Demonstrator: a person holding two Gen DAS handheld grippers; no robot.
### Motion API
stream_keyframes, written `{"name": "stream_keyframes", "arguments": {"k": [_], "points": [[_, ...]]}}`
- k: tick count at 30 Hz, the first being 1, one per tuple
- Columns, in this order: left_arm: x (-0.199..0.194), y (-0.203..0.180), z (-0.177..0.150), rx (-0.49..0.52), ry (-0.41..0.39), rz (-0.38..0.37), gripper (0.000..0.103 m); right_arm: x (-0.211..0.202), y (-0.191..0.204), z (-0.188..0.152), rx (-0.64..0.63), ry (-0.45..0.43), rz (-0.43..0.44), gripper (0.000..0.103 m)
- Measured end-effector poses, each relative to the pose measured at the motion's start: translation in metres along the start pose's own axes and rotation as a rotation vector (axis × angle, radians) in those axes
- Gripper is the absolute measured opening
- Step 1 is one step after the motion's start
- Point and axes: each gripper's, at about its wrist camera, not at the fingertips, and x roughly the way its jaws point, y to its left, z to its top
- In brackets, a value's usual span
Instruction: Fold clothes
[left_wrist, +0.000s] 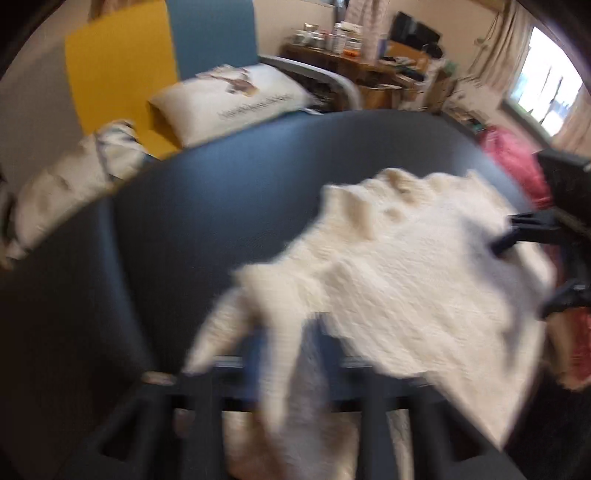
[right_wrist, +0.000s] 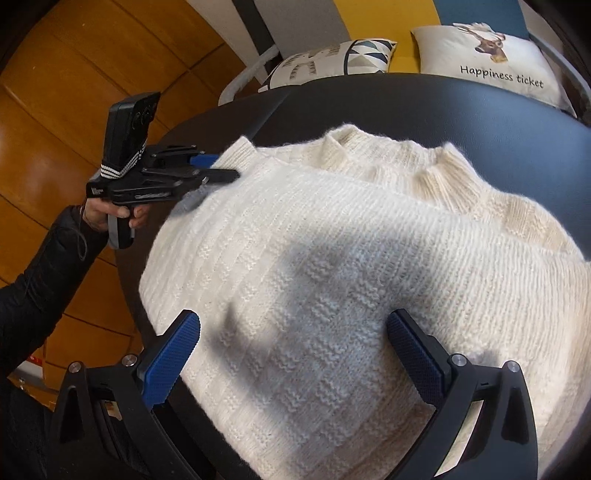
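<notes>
Now left tongs (right_wrist: 221, 171) pinch the cream knitted sweater (right_wrist: 332, 258) at its edge, upper left, probably to fold it; right tongs (right_wrist: 291, 354) hover spread above the dark bench (right_wrist: 480, 122).

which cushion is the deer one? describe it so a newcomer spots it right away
Start at the dark round table with the cream knit sweater spread on it. Beyond its far edge two cushions lean on a seat; take the deer cushion, the right one. It alone reads "Happiness ticket"; the patterned cushion beside it has triangles.
</notes>
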Motion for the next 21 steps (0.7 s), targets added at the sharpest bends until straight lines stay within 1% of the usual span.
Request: {"name": "stream_keyframes", "arguments": {"k": [2, 3, 4, 5, 6, 8, 9, 10, 11, 12, 14, 17, 20, 21], "points": [[-0.010, 0.014, -0.011, -0.097, -0.049, -0.005, 0.006, -0.002, -0.002, -0.003, 0.006, -0.019, 0.015, 0.103], [-0.011, 0.019, -0.017, -0.133, -0.051, -0.001, 0.007, -0.002, -0.005, -0.005, 0.010, -0.028, 0.029, 0.103], [-0.007, 0.022, -0.025, -0.154, -0.028, 0.010, 0.008, -0.001, -0.007, -0.006, 0.014, -0.036, 0.040, 0.103], [-0.007, 0.024, -0.028, -0.160, -0.023, 0.018, 0.013, 0.000, -0.008, -0.007, 0.016, -0.044, 0.048, 0.103], [-0.012, 0.022, -0.027, -0.150, -0.038, 0.021, 0.022, 0.001, -0.009, -0.007, 0.020, -0.048, 0.057, 0.103], [-0.021, 0.020, -0.025, -0.129, -0.067, 0.027, 0.027, 0.001, -0.009, -0.008, 0.014, -0.053, 0.061, 0.103], [-0.026, 0.019, -0.024, -0.118, -0.082, 0.030, 0.032, 0.000, -0.009, -0.008, 0.011, -0.054, 0.063, 0.103], [-0.031, 0.016, -0.020, -0.101, -0.101, 0.020, 0.034, 0.000, -0.009, -0.009, 0.008, -0.055, 0.065, 0.103], [-0.038, 0.012, -0.014, -0.069, -0.123, -0.008, 0.036, 0.000, -0.009, -0.009, 0.005, -0.056, 0.067, 0.103], [-0.043, 0.005, -0.006, -0.017, -0.135, -0.042, 0.036, 0.000, -0.009, -0.009, 0.002, -0.057, 0.069, 0.103], [-0.046, -0.014, 0.011, 0.120, -0.127, -0.125, 0.036, 0.000, -0.011, -0.009, -0.006, -0.055, 0.077, 0.103], [-0.026, -0.041, 0.032, 0.301, -0.027, -0.240, 0.036, -0.002, -0.013, -0.010, -0.015, -0.056, 0.094, 0.103], [0.000, -0.059, 0.035, 0.416, 0.081, -0.310, 0.036, -0.003, -0.016, -0.010, -0.025, -0.063, 0.116, 0.103], [0.008, -0.062, 0.036, 0.437, 0.108, -0.325, 0.036, -0.003, -0.017, -0.011, -0.029, -0.067, 0.123, 0.103]]}}
